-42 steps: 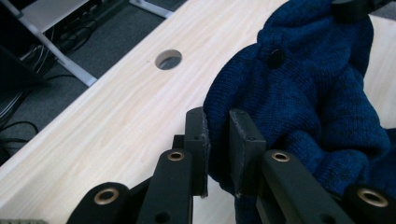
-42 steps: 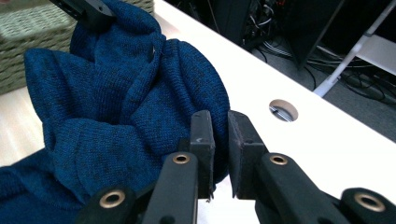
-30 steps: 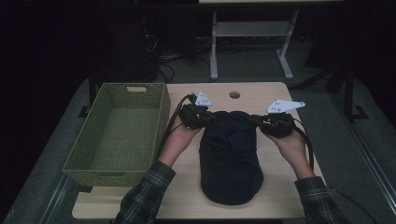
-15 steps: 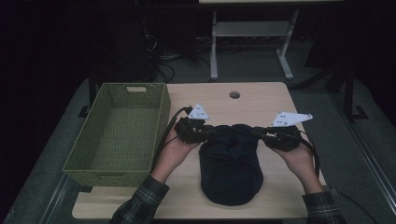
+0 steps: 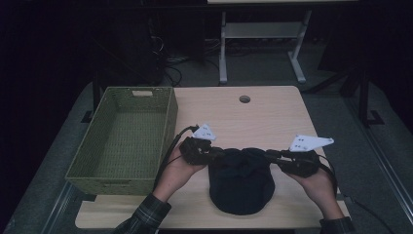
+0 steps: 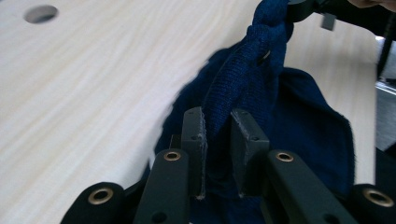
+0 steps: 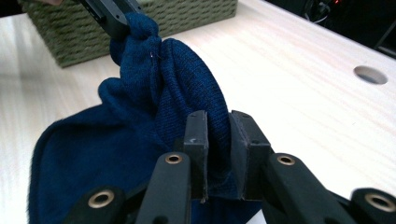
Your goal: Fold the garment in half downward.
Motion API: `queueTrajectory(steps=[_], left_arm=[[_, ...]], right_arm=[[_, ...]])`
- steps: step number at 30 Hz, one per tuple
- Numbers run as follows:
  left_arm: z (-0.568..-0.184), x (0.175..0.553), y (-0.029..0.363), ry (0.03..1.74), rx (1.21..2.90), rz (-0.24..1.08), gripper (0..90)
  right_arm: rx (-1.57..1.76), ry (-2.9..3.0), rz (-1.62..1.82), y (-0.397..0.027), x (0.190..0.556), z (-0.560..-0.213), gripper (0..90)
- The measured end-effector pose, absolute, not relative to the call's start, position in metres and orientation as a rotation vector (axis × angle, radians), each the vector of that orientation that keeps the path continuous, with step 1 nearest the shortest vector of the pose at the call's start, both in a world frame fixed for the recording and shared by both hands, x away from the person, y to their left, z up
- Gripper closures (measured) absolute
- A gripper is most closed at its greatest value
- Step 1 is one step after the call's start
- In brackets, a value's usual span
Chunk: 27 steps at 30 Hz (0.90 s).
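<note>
Just right of the green basket [image 5: 122,139], we are pinching the dark blue knitted garment [image 5: 241,183] on the wooden table [image 5: 263,114]. Our left gripper [image 5: 214,155] is clamping its left edge, our right gripper [image 5: 272,157] is clamping its right edge, both jaw pairs nearly closed on bunched fabric.

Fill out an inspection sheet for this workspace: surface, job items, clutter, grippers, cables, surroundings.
Surface: light wooden table with a round hole near its far edge.
Job's things: dark blue knitted garment bunched on the near half; green woven basket at the left, nothing seen inside.
Clutter: nothing seen.
Grippers: left gripper and right gripper each pinch a fold of the garment's far edge.
Cables: a black cable trails from the left gripper; tangled cables on the floor beyond.
Surroundings: dark room, a white desk frame behind the table.
</note>
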<state>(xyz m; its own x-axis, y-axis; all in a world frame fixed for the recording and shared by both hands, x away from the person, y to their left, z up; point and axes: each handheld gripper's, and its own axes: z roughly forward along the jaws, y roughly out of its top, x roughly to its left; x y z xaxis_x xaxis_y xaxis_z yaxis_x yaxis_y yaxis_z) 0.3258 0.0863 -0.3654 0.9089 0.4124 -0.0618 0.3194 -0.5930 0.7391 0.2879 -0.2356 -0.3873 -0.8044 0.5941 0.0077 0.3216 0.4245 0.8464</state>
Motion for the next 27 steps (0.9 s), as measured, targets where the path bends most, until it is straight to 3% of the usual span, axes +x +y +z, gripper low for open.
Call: queueTrajectory(steps=[27], left_arm=[[-0.427, 0.269, 0.081, 0.494, 2.35, -0.039, 76.6]], right_arm=[[0.768, 2.567, 1.175, -0.224, 0.23, -0.443, 73.7]])
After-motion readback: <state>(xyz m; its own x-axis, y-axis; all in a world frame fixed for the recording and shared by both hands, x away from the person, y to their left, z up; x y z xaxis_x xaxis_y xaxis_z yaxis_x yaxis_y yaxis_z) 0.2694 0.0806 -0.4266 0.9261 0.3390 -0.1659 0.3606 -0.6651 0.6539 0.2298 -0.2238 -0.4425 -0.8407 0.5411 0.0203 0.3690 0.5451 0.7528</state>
